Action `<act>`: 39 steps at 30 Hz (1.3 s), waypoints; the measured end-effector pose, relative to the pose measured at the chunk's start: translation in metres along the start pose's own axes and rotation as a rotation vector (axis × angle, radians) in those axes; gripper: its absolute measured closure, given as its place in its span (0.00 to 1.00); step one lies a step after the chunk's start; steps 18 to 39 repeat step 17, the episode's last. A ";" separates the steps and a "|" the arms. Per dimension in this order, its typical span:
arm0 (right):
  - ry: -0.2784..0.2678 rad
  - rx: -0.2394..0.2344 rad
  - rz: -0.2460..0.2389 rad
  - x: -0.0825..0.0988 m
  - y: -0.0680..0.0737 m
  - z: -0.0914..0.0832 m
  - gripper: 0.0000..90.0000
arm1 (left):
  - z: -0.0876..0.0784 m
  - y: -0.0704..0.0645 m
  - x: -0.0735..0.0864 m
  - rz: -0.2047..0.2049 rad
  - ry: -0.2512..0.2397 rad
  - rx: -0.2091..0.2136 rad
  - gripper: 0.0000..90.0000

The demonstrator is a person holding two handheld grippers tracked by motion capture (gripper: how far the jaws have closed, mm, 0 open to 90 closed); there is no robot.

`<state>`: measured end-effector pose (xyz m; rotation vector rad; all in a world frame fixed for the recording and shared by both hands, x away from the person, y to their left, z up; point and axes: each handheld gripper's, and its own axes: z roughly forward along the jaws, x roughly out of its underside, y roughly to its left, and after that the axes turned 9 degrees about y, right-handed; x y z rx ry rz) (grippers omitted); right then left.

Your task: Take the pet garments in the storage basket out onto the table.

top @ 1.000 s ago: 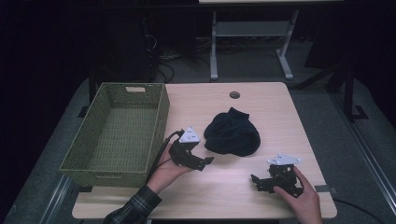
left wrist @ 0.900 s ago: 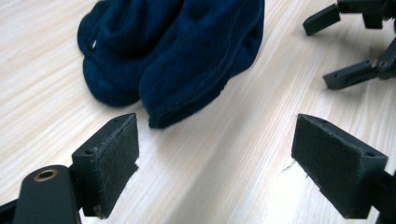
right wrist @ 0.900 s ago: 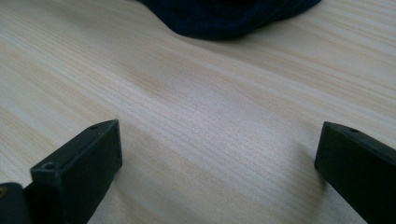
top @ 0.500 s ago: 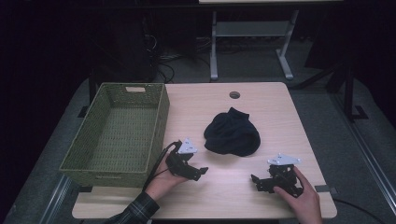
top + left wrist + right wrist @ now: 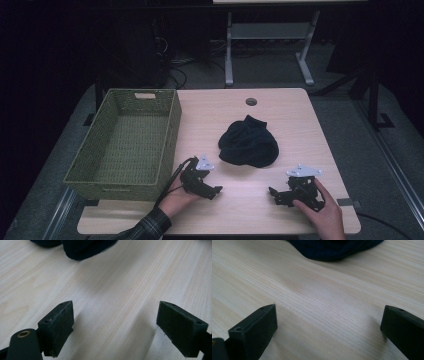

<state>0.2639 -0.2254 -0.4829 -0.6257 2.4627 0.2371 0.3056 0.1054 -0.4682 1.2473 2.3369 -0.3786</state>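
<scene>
A dark, crumpled cloth (image 5: 248, 143) lies on the middle of the light wooden table (image 5: 280, 107). My left gripper (image 5: 214, 190) rests low near the front edge, just left of and below the cloth, held by a hand in a plaid sleeve. Its jaws stand wide open (image 5: 115, 315) over bare wood, with the cloth's edge (image 5: 82, 247) farther ahead. My right gripper (image 5: 274, 193) sits near the front right, jaws pointing left. It is open too (image 5: 329, 315), nothing between its jaws, and the cloth (image 5: 337, 247) shows beyond them.
A green woven basket (image 5: 170, 130) with nothing inside takes up the table's left side, right beside my left hand. A round cable hole (image 5: 251, 101) sits near the far edge. Behind the table stands a grey frame (image 5: 270, 35) on dark floor.
My left gripper has drawn back from the cloth toward the table's front edge and lowered. The right gripper and the cloth have stayed put.
</scene>
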 end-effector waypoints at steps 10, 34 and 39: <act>0.000 0.000 0.000 0.000 0.000 0.000 0.00 | 0.004 -0.005 0.013 0.013 -0.101 -0.018 0.15; 0.000 0.000 0.001 0.000 0.000 0.000 0.01 | 0.004 -0.006 0.013 0.008 -0.100 -0.022 0.15; 0.000 0.000 0.001 0.000 0.000 0.000 0.01 | 0.004 -0.006 0.013 0.008 -0.100 -0.022 0.15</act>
